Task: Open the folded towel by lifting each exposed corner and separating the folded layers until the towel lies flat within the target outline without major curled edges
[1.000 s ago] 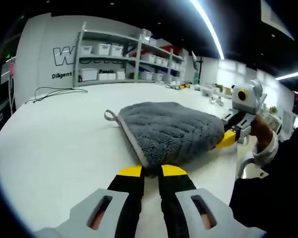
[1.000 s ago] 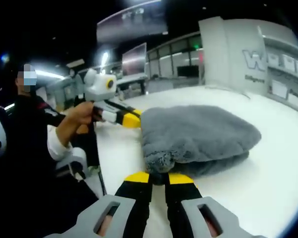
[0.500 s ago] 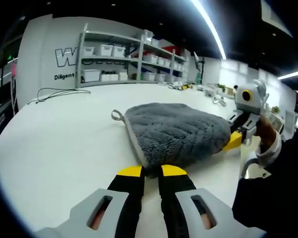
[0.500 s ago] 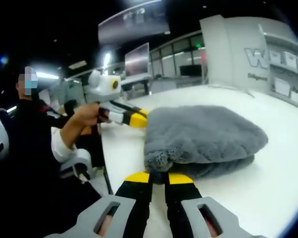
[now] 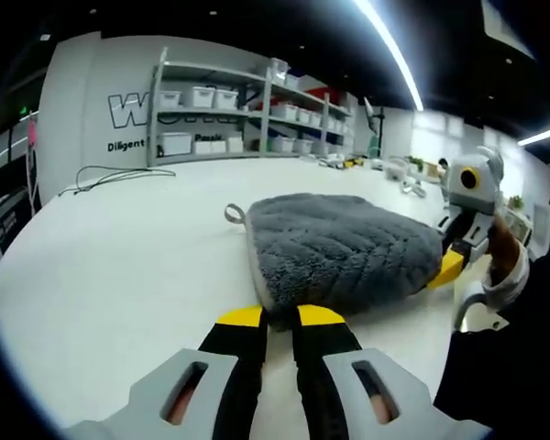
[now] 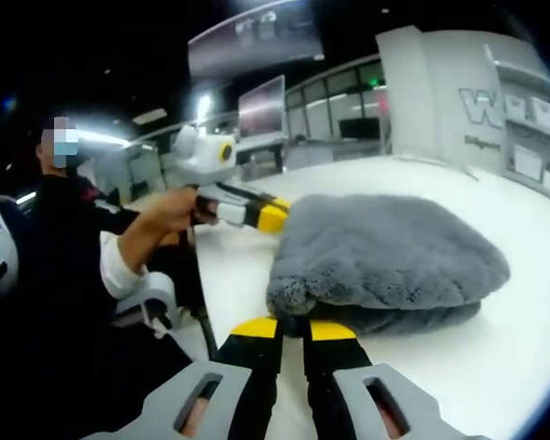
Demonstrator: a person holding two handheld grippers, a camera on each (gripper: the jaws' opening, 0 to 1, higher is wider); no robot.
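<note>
Left gripper (image 5: 280, 316): reaches forward low over the white tabletop (image 5: 119, 247), its 2 yellow-tipped fingers (image 5: 241, 317) drawn close together and pinching the near corner of the grey towel (image 5: 339, 252). In the right gripper view the same gripper enters from the left, held in a person's hand (image 6: 170, 209) with a white cuff at the wrist, its yellow tips meeting the towel's far left edge. Right gripper (image 6: 291, 328): likewise low and level with the tabletop (image 6: 532, 348), its 2 fingers (image 6: 254, 328) nearly together, nipping the near edge of the upper towel layer, which is raised slightly above the layer beneath. In the left gripper view this gripper comes in from the right, yellow tip against the towel's right edge, a hand behind it. Towel: grey, plush, folded into at least 2 layers, lying on the tabletop between the 2 grippers; a pale trimmed hem runs along its left side in the left gripper view, with a small hanging loop (image 5: 232, 214) at the far corner. Tabletop, other: a dark cable (image 5: 110, 176) lies near the far left edge. Background: wall shelving (image 5: 229, 115) holding white bins; what the bins hold cannot be told.
</note>
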